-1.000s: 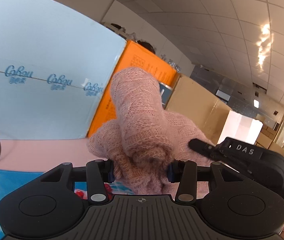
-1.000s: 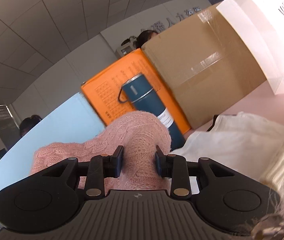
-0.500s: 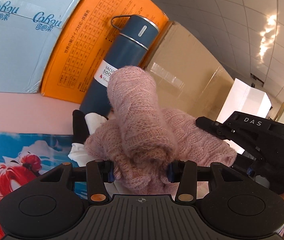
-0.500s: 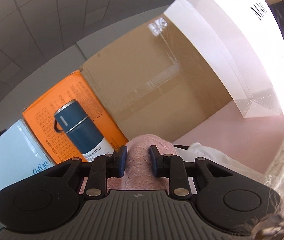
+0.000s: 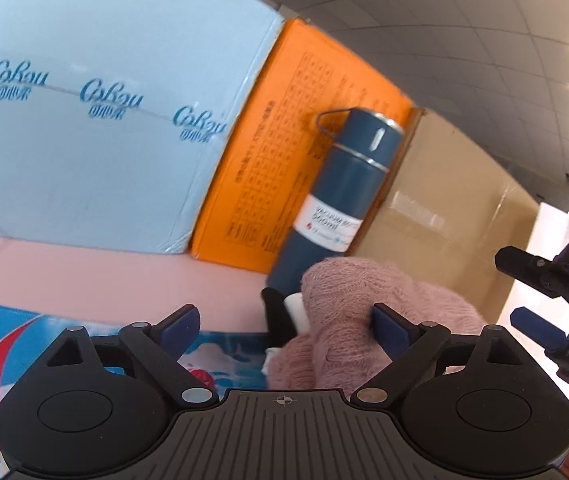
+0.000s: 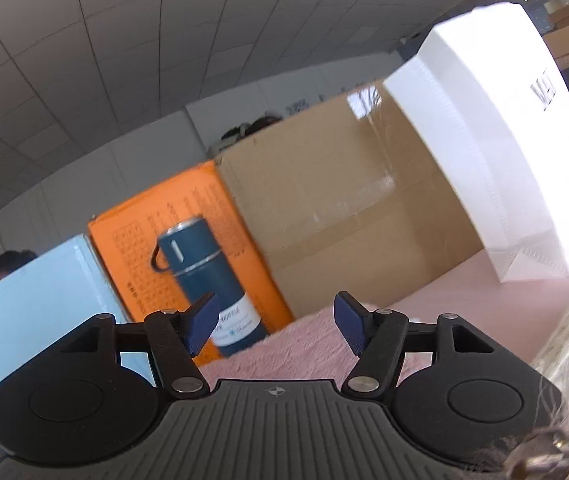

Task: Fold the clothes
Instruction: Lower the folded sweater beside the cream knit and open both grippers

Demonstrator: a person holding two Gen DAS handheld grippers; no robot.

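Both the left gripper (image 5: 284, 326) and right gripper (image 6: 276, 320) are opening, gripping nothing, so the sweater (image 5: 348, 320), lower centre, is risking slumping unfolded against the flask (image 5: 336, 196).

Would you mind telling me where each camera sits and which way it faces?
Left wrist: on the left gripper, facing the pink sweater and blue flask; own opening jaws, right gripper, a thumb.
Right wrist: on the right gripper, low over the sweater, facing the cardboard box; own opening jaws.
Shared: flask, orange box, sweater.
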